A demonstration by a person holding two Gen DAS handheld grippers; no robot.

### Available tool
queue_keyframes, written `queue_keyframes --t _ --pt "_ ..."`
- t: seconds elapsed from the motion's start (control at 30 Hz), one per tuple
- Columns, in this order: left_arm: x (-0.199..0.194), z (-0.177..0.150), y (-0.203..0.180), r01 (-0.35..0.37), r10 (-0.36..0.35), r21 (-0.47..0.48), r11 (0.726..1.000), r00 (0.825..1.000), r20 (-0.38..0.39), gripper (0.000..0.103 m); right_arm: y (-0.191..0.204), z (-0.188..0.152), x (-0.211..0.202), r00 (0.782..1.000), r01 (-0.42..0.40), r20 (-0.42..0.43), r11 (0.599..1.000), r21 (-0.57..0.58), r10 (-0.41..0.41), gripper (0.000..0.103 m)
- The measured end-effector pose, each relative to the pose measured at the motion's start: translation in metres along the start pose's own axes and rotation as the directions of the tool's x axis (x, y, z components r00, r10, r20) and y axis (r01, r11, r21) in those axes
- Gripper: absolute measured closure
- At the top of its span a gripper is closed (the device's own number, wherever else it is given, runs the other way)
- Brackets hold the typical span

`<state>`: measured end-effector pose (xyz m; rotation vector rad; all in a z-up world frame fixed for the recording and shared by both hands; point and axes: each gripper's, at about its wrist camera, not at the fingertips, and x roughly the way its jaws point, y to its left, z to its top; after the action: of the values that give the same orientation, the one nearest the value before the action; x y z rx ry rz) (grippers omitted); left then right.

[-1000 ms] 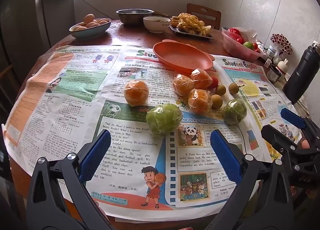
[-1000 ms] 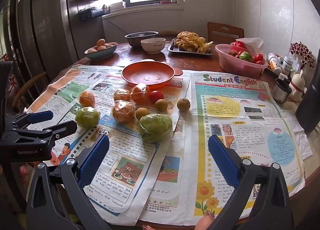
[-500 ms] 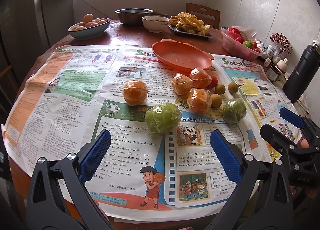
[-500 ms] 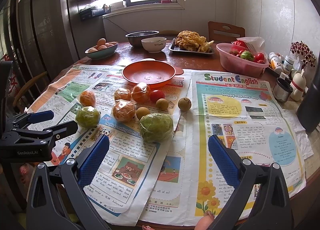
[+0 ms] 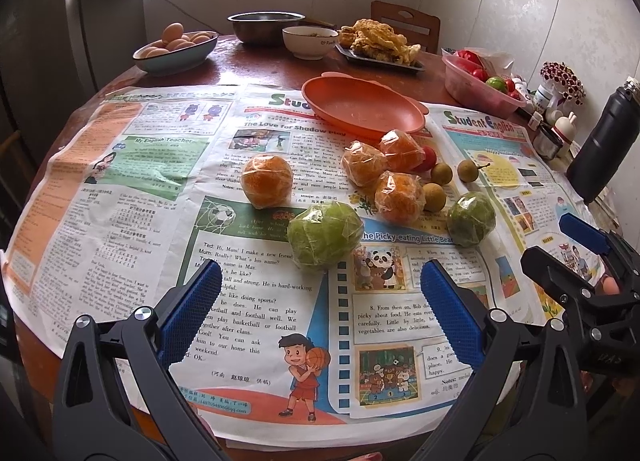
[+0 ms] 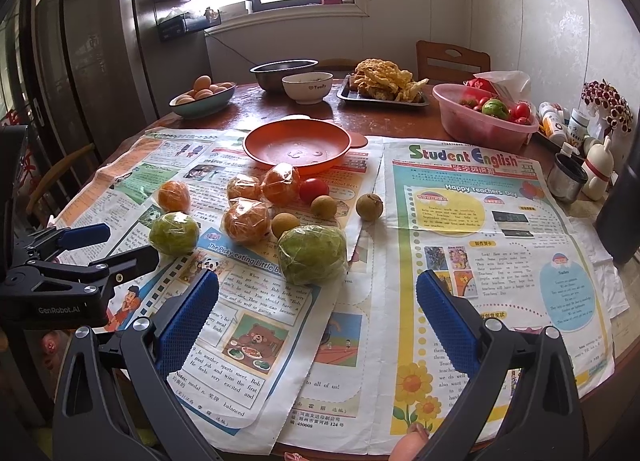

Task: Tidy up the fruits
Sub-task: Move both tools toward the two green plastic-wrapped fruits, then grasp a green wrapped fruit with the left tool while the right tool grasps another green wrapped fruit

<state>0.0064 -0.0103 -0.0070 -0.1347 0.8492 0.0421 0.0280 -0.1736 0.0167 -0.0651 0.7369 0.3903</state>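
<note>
Wrapped fruits lie on newspapers on a round table. A green fruit [image 5: 324, 235] lies just ahead of my open, empty left gripper [image 5: 322, 293]. A second green fruit [image 6: 312, 249] lies just ahead of my open, empty right gripper [image 6: 318, 297]. Several wrapped oranges [image 5: 398, 197] [image 6: 246, 219], three small brown fruits [image 6: 369, 207] and a red tomato [image 6: 313, 189] lie between them. An empty orange plate [image 5: 396, 127] [image 6: 256, 149] stands behind the fruits. Each gripper shows in the other's view, the right one [image 5: 560, 249] and the left one [image 6: 120, 243].
At the back stand a bowl of eggs [image 6: 202, 95], a steel bowl [image 6: 284, 71], a white bowl [image 6: 307, 87], a tray of fried food [image 6: 384, 87] and a pink tub of vegetables [image 6: 486, 117]. A dark bottle [image 5: 602, 145] and small jars stand at the right edge.
Both grippers have crept slightly forward toward the green fruits. Nothing on the table has moved.
</note>
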Motion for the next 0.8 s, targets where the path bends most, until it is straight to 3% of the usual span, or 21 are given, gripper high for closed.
queue_keyframes --t 0.37,0.53,0.6,0.77,0.8 --pt "0.026 0.008 0.023 0.016 -0.019 -0.032 0.999 0.997 -0.073 0.009 -0.014 0.005 0.034 0.998 0.005 -0.058 1.0 -0.007 -0.006 0.004" --pt "0.037 0.014 0.024 0.031 -0.033 -0.026 0.999 0.995 -0.096 0.009 -0.012 0.007 0.051 0.987 0.004 -0.158 0.999 -0.04 -0.01 0.004" --pt "0.041 0.015 0.024 0.037 -0.04 -0.027 0.999 0.994 -0.105 0.01 -0.012 0.009 0.056 0.987 -0.012 -0.161 0.999 -0.05 0.003 0.005" --pt "0.048 0.017 0.02 0.062 -0.065 -0.028 0.998 0.99 -0.124 0.028 -0.01 0.014 0.064 0.988 -0.033 -0.155 0.997 -0.068 0.022 0.007" --pt "0.049 0.017 0.019 0.069 -0.072 -0.024 0.997 0.989 -0.128 0.03 -0.01 0.015 0.065 0.989 -0.032 -0.144 0.997 -0.071 0.021 0.014"
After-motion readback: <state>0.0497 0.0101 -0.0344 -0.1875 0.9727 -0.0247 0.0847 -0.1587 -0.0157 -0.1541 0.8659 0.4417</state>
